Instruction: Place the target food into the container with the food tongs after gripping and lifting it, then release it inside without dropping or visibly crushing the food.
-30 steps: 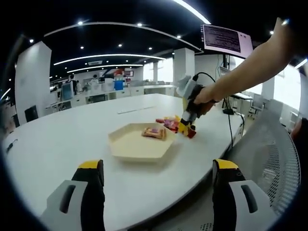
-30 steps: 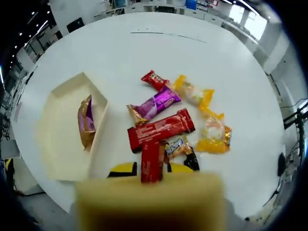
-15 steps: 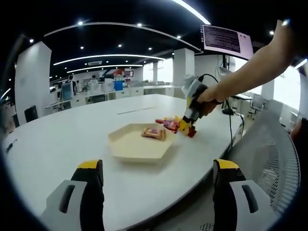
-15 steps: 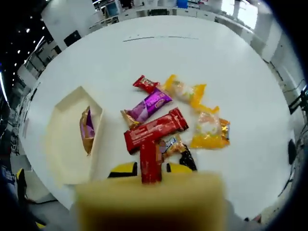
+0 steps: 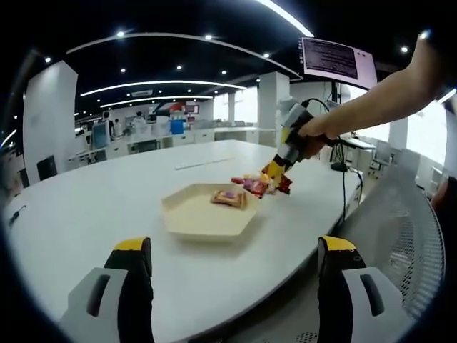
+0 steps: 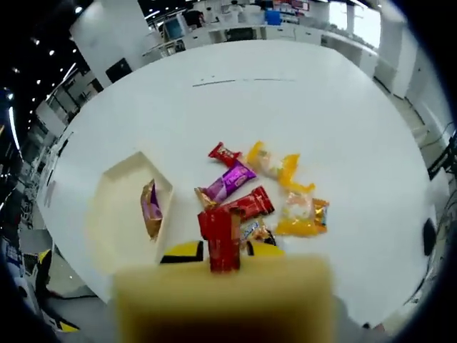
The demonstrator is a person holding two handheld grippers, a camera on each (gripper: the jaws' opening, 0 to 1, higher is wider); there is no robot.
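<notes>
Red snack bar [image 6: 223, 241]; cream tray [image 6: 118, 218]; white table [image 6: 307, 107].

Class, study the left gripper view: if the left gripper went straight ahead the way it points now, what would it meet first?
Probably the bare white table, then the beige hexagonal tray holding a snack packet. The left gripper hangs open with nothing between its jaws; depth is hard to judge.

I see a white round table [image 5: 86, 200] under everything. A wall-hung monitor [image 5: 335, 58] sits at one o'clock in my left gripper view, a white mesh chair [image 5: 400, 236] at four o'clock, office desks [image 5: 150, 139] far off at eleven.
</notes>
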